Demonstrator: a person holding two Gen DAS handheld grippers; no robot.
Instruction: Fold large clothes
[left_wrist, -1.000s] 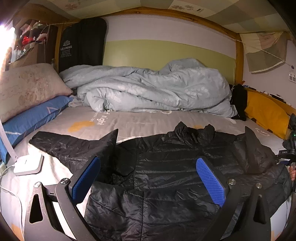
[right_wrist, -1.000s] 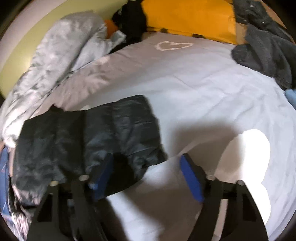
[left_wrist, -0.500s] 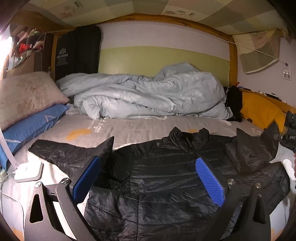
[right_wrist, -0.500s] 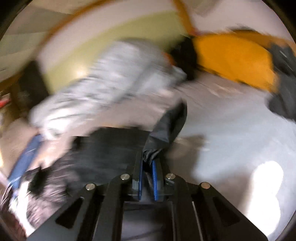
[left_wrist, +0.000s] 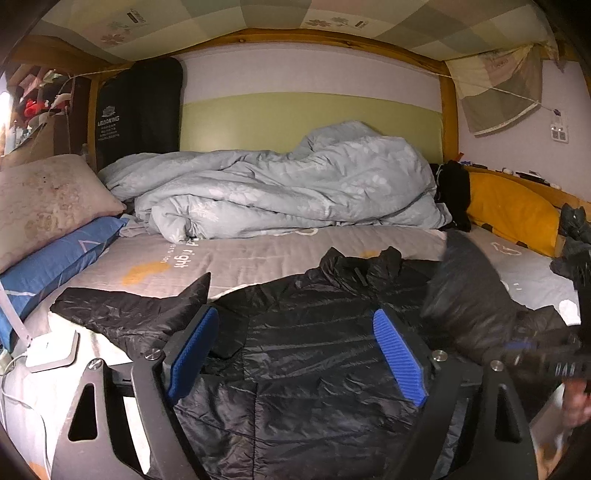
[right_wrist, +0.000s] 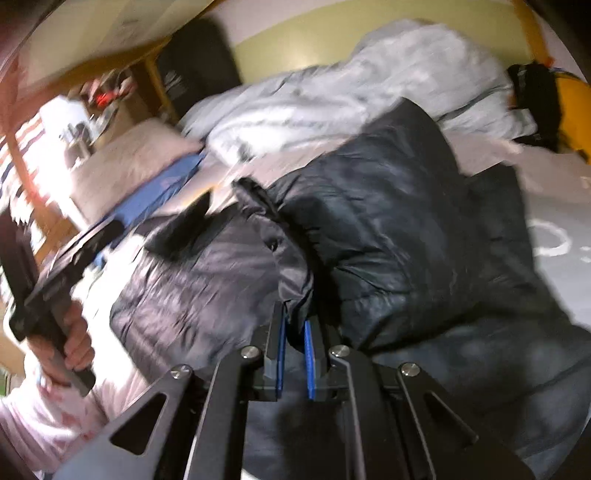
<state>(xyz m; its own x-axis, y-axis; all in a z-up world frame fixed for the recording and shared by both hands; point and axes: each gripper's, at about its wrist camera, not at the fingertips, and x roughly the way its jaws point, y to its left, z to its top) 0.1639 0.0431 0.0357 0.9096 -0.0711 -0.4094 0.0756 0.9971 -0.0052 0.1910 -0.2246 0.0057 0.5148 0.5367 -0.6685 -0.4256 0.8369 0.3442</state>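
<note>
- The black puffer jacket (left_wrist: 314, 350) lies spread across the near half of the bed sheet (left_wrist: 258, 254); its right sleeve (right_wrist: 388, 206) is lifted and doubled over the body.
- Right gripper (right_wrist: 293, 347): jaws nearly closed, pinching that sleeve's end.
- Left gripper (left_wrist: 295, 354): jaws wide apart, holding nothing, over the jacket's middle.
- Bare sheet separates the collar from the crumpled duvet (left_wrist: 280, 192).
- A second ago the right gripper was open over a flat sleeve.

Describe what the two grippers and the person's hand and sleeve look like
Both are alike: the left gripper and right gripper have black angular frames with triangular cutouts, silver round bolts, and ribbed blue pads on the fingers. A bare hand wraps a black handle; its sleeve is pale pink with a faint pattern. No cables show.
</note>
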